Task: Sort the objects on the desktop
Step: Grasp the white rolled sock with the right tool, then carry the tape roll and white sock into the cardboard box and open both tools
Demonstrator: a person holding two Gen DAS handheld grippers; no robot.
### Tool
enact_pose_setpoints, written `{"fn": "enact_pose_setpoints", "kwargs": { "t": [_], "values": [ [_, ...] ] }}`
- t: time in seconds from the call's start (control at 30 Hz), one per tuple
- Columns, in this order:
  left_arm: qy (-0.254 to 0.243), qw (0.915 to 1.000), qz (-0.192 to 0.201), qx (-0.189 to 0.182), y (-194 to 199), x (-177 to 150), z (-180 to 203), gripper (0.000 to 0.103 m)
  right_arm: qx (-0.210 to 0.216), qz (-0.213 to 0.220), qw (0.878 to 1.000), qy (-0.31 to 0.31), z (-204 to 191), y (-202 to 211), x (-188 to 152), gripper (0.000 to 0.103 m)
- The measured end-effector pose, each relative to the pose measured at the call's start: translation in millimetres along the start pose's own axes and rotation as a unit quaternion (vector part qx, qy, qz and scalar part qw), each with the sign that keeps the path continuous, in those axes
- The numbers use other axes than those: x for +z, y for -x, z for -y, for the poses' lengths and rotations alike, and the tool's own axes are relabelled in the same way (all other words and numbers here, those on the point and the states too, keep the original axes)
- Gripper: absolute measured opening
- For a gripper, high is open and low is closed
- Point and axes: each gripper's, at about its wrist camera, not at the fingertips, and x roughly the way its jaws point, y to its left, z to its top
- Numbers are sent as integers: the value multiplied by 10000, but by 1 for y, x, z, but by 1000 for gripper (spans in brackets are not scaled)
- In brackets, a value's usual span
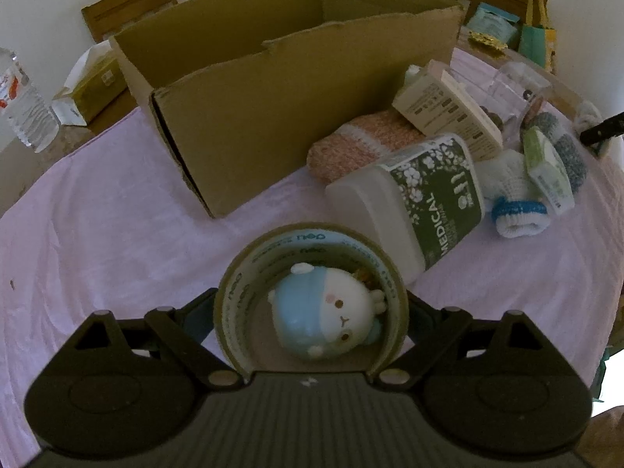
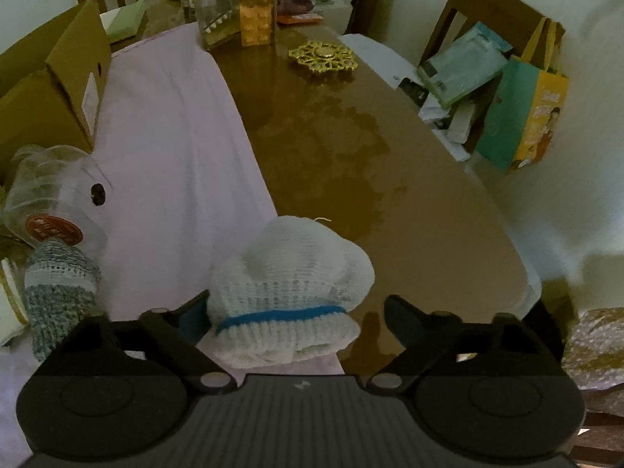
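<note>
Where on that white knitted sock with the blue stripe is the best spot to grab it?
Probably the ribbed cuff just below the blue stripe of the white sock, coming from above. It lies flat at the cloth's edge, and the cuff is its narrowest, firmest band; the right gripper already straddles it there, fingers on either side.

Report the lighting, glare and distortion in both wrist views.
Left wrist view: dim, greenish; fisheye bends the cardboard box and darkens the corners; the tape roll and toy stay sharp. Right wrist view: equally dim; a soft sheen on the bare wooden table; the white knit sock reads clearly; edges curve strongly.
</note>
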Motion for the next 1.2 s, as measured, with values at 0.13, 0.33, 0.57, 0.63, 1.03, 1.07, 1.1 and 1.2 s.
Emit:
{"fn": "enact_pose_setpoints", "kwargs": {
  "t": [0.13,0.33,0.57,0.63,1.03,1.07,1.1,1.2],
  "values": [
    [-31,10000,-5,-53,0,-1,0,85,100,1,9999,-2,0,3,1,81],
    [-30,10000,-26,-55,0,1,0,85,130,15,9999,-32,1,6,1,77],
    [-13,10000,25,-60,4,1,-1,85,122,92,9999,-34,2,17,1,77],
    [-9,10000,46,-69,7,2,-1,85,117,114,9999,-2,1,21,2,77],
    [13,9996,238,-154,20,7,-6,85,329,201,9985,384,-27,37,5,76],
    [25,9996,247,-168,22,8,-7,85,369,210,9982,414,-30,39,6,76],
    [30,9995,258,-172,23,8,-8,85,405,223,9979,449,-34,40,6,76],
    [27,9995,269,-185,26,10,-7,85,474,252,9968,587,-44,45,8,76]
  ]
}}
